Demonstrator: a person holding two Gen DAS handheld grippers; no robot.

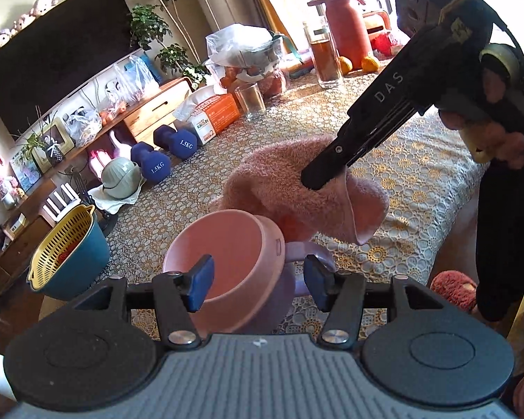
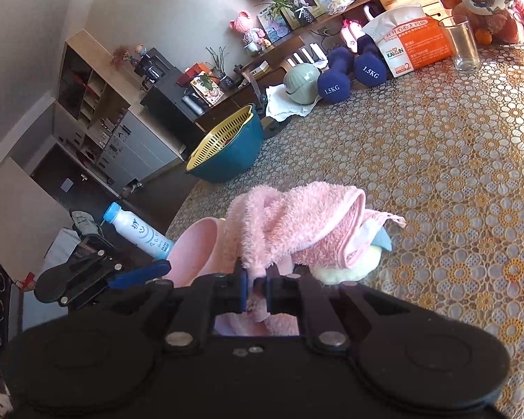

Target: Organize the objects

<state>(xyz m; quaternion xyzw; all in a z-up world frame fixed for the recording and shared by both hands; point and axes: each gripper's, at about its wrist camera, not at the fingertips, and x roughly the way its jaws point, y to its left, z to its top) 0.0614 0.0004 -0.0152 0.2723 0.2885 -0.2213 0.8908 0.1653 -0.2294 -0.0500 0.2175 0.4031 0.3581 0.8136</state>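
Observation:
A pink bowl [image 1: 227, 255] sits tilted on a lilac cup [image 1: 297, 262] near the table's front edge. My left gripper [image 1: 258, 284] is open, one pad inside the bowl and the other outside its wall. My right gripper [image 2: 255, 288] is shut on a fluffy pink towel [image 2: 293, 230] and holds it just behind the bowl [image 2: 195, 248]. The right gripper [image 1: 318, 178] and towel [image 1: 297, 188] show from above in the left wrist view. A yellow-green soft thing [image 2: 346, 269] lies under the towel.
A blue bowl with a yellow strainer [image 1: 66, 255] stands at the table's left. Two blue dumbbells [image 1: 164, 153], a green ball-shaped container [image 1: 120, 178], an orange box [image 1: 213, 115], a glass [image 1: 249, 101] and bottles stand behind. A white bottle [image 2: 136, 230] lies beyond the table's edge.

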